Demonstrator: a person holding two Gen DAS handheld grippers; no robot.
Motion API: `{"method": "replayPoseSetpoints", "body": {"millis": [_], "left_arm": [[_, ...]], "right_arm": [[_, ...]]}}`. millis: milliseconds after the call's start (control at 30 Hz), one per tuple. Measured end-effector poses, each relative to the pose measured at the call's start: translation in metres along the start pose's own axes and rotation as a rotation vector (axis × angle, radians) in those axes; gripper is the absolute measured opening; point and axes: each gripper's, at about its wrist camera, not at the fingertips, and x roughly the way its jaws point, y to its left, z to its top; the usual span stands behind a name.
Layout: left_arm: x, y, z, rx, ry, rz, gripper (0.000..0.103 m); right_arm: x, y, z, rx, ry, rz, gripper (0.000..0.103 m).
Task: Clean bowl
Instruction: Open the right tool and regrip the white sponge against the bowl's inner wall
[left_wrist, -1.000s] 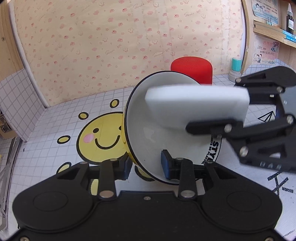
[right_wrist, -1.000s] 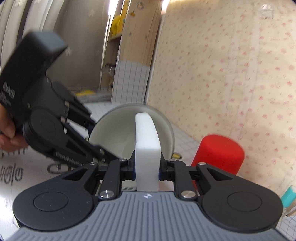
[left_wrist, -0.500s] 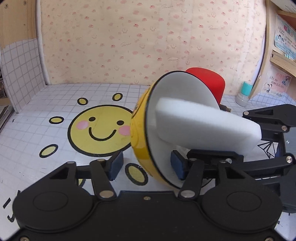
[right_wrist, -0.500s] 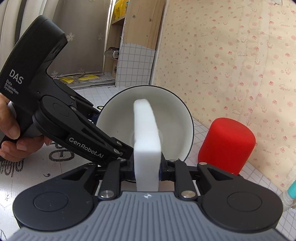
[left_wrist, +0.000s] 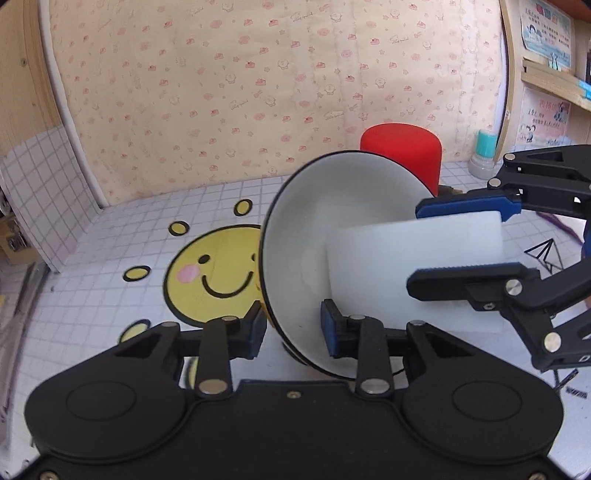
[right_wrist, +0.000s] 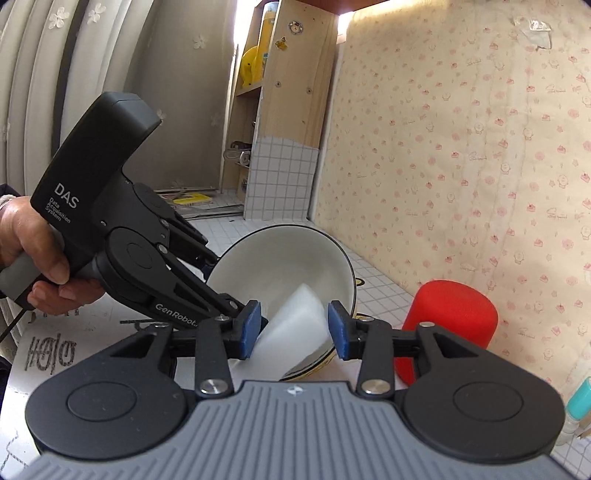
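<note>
While the left hand-held gripper (left_wrist: 291, 328) is clamping the tilted bowl (left_wrist: 332, 236) by its rim above the desk (left_wrist: 110, 295), the right hand-held gripper (right_wrist: 291, 328) is opening around the sponge (right_wrist: 295, 325), seemingly already freeing it, so it is risking a drop.

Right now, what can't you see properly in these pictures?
- Bowl: its yellow outside, left view, turned away behind its rim.
- Sponge: lower end, right view, hidden by the right gripper, whose jaws are opening.
- Red cup: bottom, left view, behind the bowl.
- Bottle: cut off by the right view's edge.
</note>
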Motion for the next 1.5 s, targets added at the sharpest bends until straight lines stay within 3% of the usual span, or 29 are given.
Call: {"method": "replayPoseSetpoints", "body": {"millis": [200,300,533,600,667,733,833,933,1033,1200,1233,1500], "left_arm": [[-0.003,0.004,0.000,0.021,0.002,0.012,0.034],[0.000,-0.015,0.009,-0.015,0.017,0.053,0.034],[0.006,-0.016,0.008,-0.011,0.018,0.057,0.034],[0.008,-0.013,0.008,-0.030,0.026,0.044,0.034],[0.010,-0.006,0.008,-0.064,0.039,0.029,0.034],[0.012,-0.002,0.008,-0.083,0.042,0.021,0.034],[0.013,0.000,0.008,-0.085,0.041,0.023,0.034],[0.014,0.000,0.006,-0.089,0.038,0.028,0.034],[0.013,-0.002,0.005,-0.089,0.035,0.032,0.034],[0.007,-0.009,0.003,-0.085,0.029,0.046,0.034],[0.007,-0.010,0.003,-0.081,0.028,0.052,0.035],[0.006,-0.009,0.001,-0.075,0.024,0.062,0.038]], "right_arm": [[0.005,0.000,-0.001,0.023,0.042,0.037,0.039],[0.004,-0.001,-0.001,0.038,0.042,0.029,0.040],[-0.004,0.003,-0.001,0.005,0.040,0.016,0.043],[-0.010,0.003,0.000,-0.003,0.030,0.022,0.050],[-0.014,0.007,-0.001,-0.017,0.011,0.017,0.075],[-0.016,0.010,-0.003,-0.037,0.011,-0.014,0.089],[-0.020,0.011,-0.005,-0.044,0.024,-0.033,0.089],[-0.023,0.004,-0.006,0.026,0.020,-0.036,0.089],[-0.025,-0.004,-0.012,0.145,0.014,-0.021,0.086],[-0.019,-0.005,-0.021,0.296,0.017,0.022,0.059],[-0.018,-0.006,-0.021,0.317,0.008,0.037,0.043],[-0.018,-0.010,-0.022,0.378,-0.007,0.082,0.037]]}}
